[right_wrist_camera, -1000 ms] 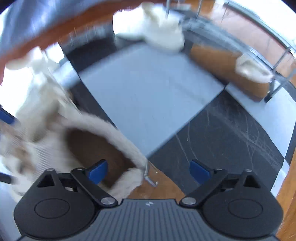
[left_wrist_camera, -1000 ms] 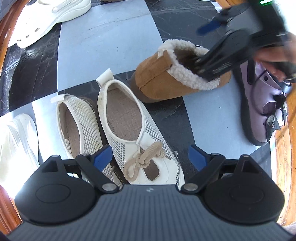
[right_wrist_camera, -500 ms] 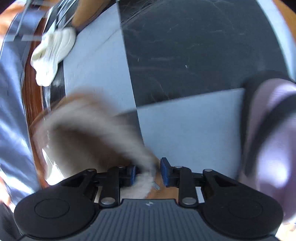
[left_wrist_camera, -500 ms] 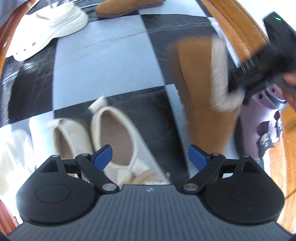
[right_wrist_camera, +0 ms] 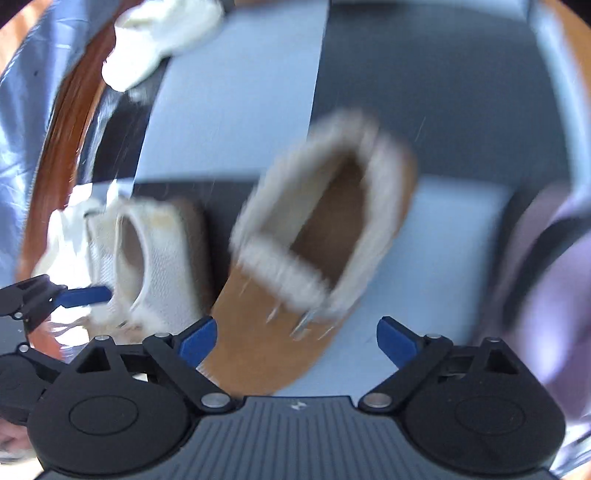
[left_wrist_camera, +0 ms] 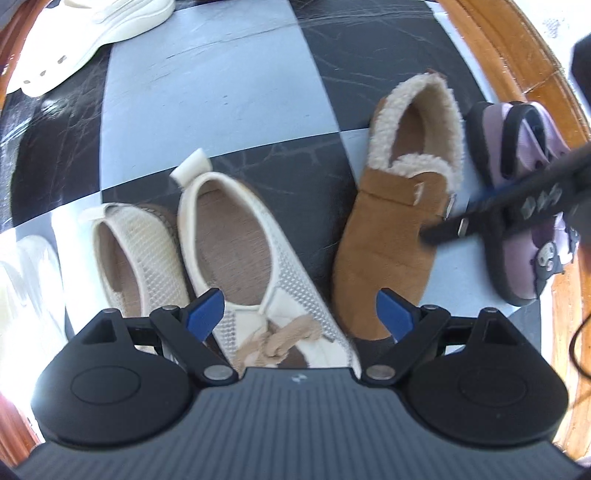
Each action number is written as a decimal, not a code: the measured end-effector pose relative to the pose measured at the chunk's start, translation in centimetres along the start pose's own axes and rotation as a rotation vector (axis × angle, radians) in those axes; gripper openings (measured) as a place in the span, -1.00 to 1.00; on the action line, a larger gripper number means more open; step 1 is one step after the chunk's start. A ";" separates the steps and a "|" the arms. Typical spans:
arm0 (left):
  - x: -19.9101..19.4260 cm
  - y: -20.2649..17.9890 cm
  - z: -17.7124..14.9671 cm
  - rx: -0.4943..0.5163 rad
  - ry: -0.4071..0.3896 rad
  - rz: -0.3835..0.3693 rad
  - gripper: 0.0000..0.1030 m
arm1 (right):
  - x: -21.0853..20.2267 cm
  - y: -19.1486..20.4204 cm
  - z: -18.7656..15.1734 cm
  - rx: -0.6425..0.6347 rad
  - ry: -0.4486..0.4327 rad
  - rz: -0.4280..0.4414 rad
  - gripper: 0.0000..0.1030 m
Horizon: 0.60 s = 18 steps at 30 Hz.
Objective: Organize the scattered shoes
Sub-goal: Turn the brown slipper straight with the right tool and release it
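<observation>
Checkered floor [left_wrist_camera: 207,92], black and pale blue-grey tiles, wood trim at the edge. Resting on it in a row: two cream mesh lace-up shoes [left_wrist_camera: 236,236] touching side by side, a tan fleece-lined slipper [left_wrist_camera: 391,240] just beside them, then a lilac clog [left_wrist_camera: 524,206]. A white clog [left_wrist_camera: 85,33] sits well apart.

slipper [left_wrist_camera: 388,236]: tan suede, fleecy lining | mesh shoe [left_wrist_camera: 258,258]: white cloth | floor [left_wrist_camera: 221,92]: glossy tiles

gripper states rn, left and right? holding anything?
Left gripper: open, holding nothing, above the white mesh shoe.
Right gripper: jaws opening, nothing gripped; the brown fleece-lined slipper lies free below it.
</observation>
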<state>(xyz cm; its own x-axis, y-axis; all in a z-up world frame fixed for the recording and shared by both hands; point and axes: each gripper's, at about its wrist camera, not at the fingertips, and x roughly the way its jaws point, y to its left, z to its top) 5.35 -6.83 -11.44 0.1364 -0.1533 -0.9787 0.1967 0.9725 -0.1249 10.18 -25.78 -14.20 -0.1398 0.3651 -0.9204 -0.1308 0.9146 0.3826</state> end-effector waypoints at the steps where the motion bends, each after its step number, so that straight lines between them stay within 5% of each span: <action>1: -0.1 0.0 -0.1 0.002 -0.006 -0.002 0.75 | 0.8 -0.1 0.0 -0.002 0.001 -0.016 0.80; 8: 0.3 -0.5 0.0 0.033 -0.005 0.008 0.75 | 2.0 2.3 0.2 -0.277 -0.031 -0.147 0.69; 14: 0.4 -0.6 -0.1 0.037 0.019 -0.005 0.75 | -1.1 1.9 0.1 -0.273 0.020 -0.442 0.59; 16: 0.2 -0.5 0.0 0.025 0.013 -0.028 0.75 | -3.1 1.9 0.2 -0.205 0.005 -0.322 0.66; 18: -0.1 -0.6 0.1 0.033 0.001 -0.028 0.75 | -5.5 2.9 0.2 -0.129 -0.055 -0.100 0.76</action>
<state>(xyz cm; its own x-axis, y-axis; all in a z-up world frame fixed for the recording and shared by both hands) 5.34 -7.40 -11.27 0.1288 -0.1805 -0.9751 0.2320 0.9615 -0.1474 10.80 -25.09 -8.05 -0.0659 0.2853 -0.9562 -0.2668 0.9183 0.2924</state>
